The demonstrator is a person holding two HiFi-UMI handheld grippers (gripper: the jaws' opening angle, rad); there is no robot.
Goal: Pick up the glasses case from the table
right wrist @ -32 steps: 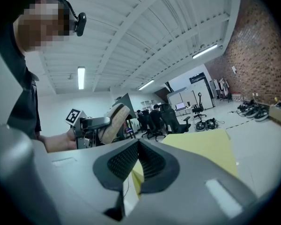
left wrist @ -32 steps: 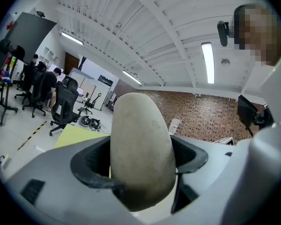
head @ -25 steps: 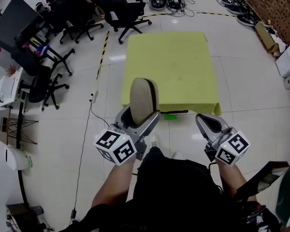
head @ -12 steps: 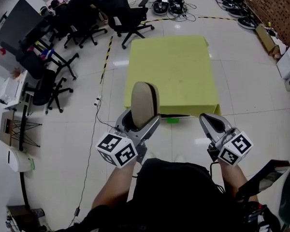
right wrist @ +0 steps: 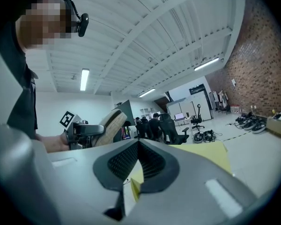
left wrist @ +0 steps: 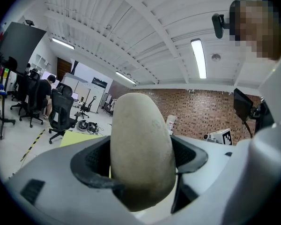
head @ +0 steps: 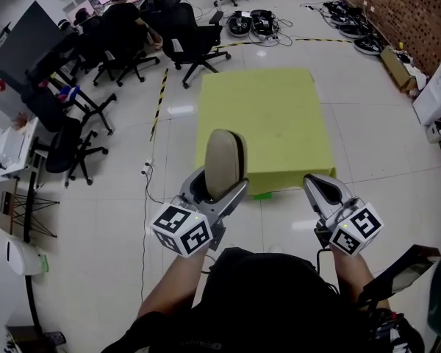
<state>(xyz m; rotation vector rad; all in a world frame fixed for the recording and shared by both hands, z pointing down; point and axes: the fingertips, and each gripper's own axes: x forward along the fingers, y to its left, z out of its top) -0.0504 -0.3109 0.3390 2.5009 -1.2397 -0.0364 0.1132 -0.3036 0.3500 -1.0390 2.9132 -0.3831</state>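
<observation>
A beige oval glasses case [head: 224,163] stands upright between the jaws of my left gripper [head: 214,191], which is shut on it, held in the air in front of the table's near edge. In the left gripper view the glasses case [left wrist: 140,156] fills the middle, pinched between the dark pads. My right gripper [head: 323,191] is shut with nothing in it, held level to the right of the left one. From the right gripper view, my right gripper [right wrist: 138,165] has its pads pressed together, and the glasses case [right wrist: 110,125] shows at the left.
A table with a yellow-green cloth [head: 264,123] stands ahead with nothing on it. Office chairs [head: 184,35] and seated people are at the far left, cables and round devices [head: 253,20] on the floor behind, a brick wall [head: 419,6] at the right.
Both grippers have stayed level while the view shifted: the table now sits a little farther away and higher in the head view. The case stays clamped in the left gripper.
</observation>
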